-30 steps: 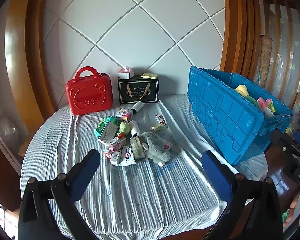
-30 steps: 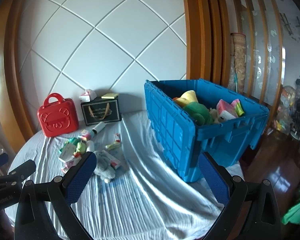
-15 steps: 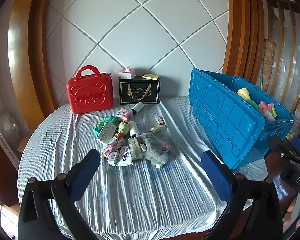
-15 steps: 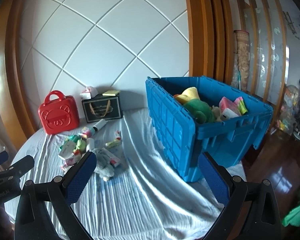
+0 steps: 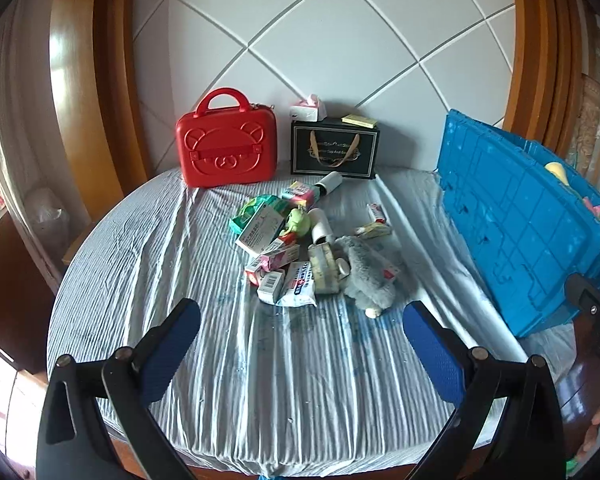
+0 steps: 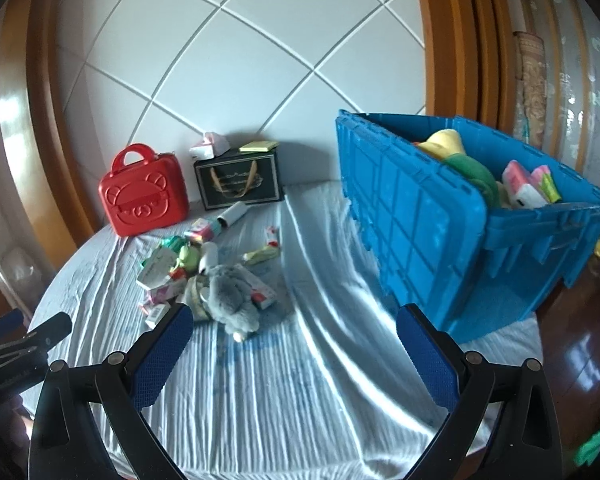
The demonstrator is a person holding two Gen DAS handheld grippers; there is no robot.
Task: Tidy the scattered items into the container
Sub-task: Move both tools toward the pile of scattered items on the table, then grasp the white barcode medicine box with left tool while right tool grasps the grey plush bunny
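Since the grey plush toy [image 5: 366,276] mid-tabletop is soft and light, pinch its body; left gripper [image 5: 302,354] and right gripper [image 6: 292,354] both gape empty.

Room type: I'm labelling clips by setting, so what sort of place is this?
Probably a home living or dining room: a cloth-covered round table against a padded wall panel in wood trim, and a glossy wooden floor.
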